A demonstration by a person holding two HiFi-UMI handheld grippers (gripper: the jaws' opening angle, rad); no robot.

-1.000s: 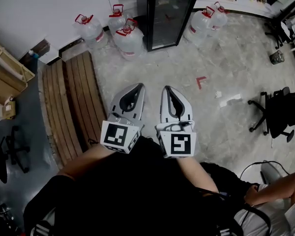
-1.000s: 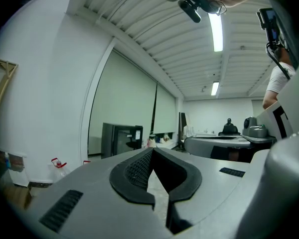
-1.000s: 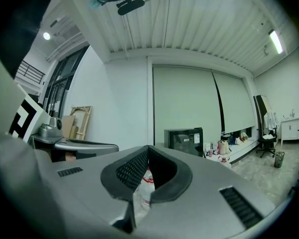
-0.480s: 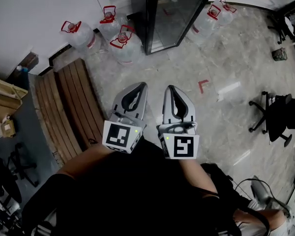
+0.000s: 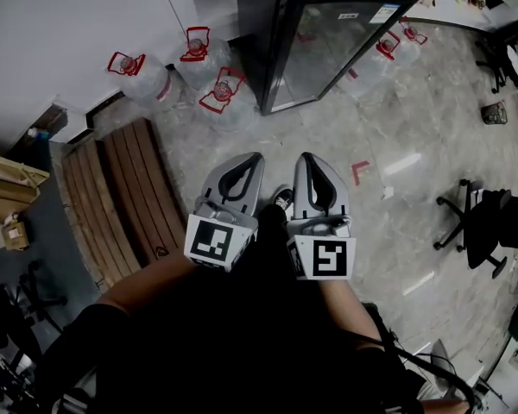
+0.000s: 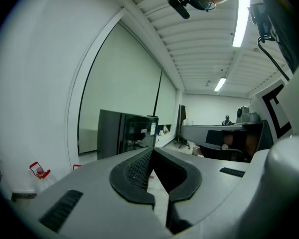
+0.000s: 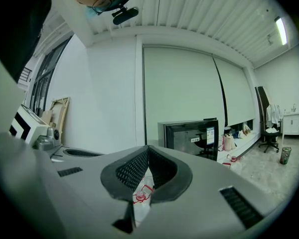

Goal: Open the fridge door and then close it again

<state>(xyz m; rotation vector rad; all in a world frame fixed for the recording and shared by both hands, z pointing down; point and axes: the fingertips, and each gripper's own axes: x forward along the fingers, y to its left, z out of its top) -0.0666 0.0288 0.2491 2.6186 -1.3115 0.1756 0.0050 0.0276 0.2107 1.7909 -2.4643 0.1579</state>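
A black fridge point(image 5: 328, 41) with a glass door stands at the top of the head view, and its door looks closed. Both grippers are held side by side in front of the person, well short of the fridge. My left gripper point(image 5: 252, 159) is shut with nothing in it, and so is my right gripper point(image 5: 306, 159). In the left gripper view the fridge point(image 6: 124, 133) appears beyond the closed jaw tips of the left gripper point(image 6: 152, 151). In the right gripper view the fridge point(image 7: 192, 133) stands to the right of the right gripper point(image 7: 147, 148).
Several large water jugs point(image 5: 223, 100) with red caps stand left of the fridge, and more jugs point(image 5: 387, 48) stand to its right. A slatted wooden bench point(image 5: 125, 197) lies at the left. An office chair point(image 5: 479, 222) stands at the right. A red mark point(image 5: 358, 171) is on the floor.
The fridge and jugs have grown larger and slid lower in the head view, so the person has come closer. Both grippers stay shut and side by side.
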